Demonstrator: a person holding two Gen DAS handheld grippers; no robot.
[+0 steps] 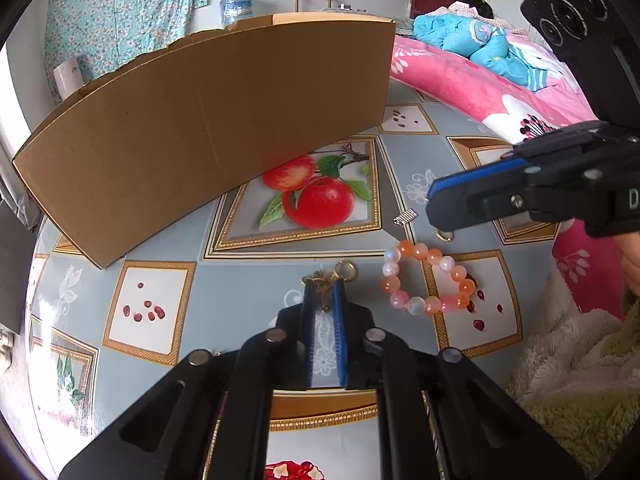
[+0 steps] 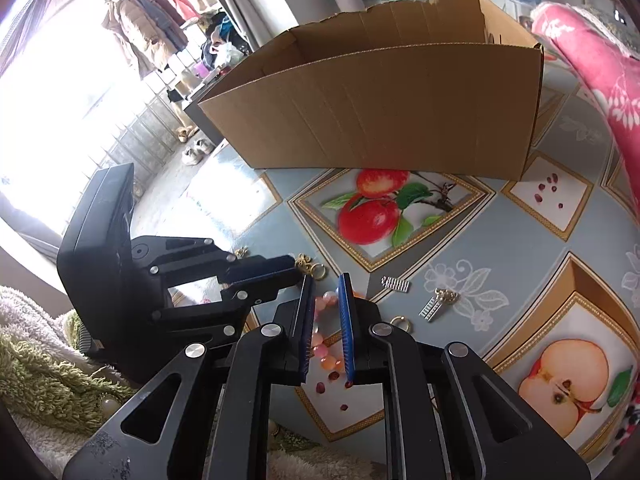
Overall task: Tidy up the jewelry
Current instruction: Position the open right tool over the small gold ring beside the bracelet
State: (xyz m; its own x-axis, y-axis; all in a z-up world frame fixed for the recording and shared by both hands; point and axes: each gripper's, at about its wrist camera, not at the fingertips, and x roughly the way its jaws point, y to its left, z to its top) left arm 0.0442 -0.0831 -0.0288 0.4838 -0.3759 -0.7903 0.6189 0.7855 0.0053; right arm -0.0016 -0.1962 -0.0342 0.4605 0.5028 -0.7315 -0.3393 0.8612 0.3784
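The left gripper is nearly closed, and its blue pads pinch a small gold chain piece with a ring on the tabletop. At about 3 o'clock from it lies a pink and orange bead bracelet. The right gripper hangs over the bracelet with a small gap between its pads and holds nothing. At 3 o'clock from it lie a silver comb clip and a gold ring. Farther off, at 12 o'clock, stands an open cardboard box.
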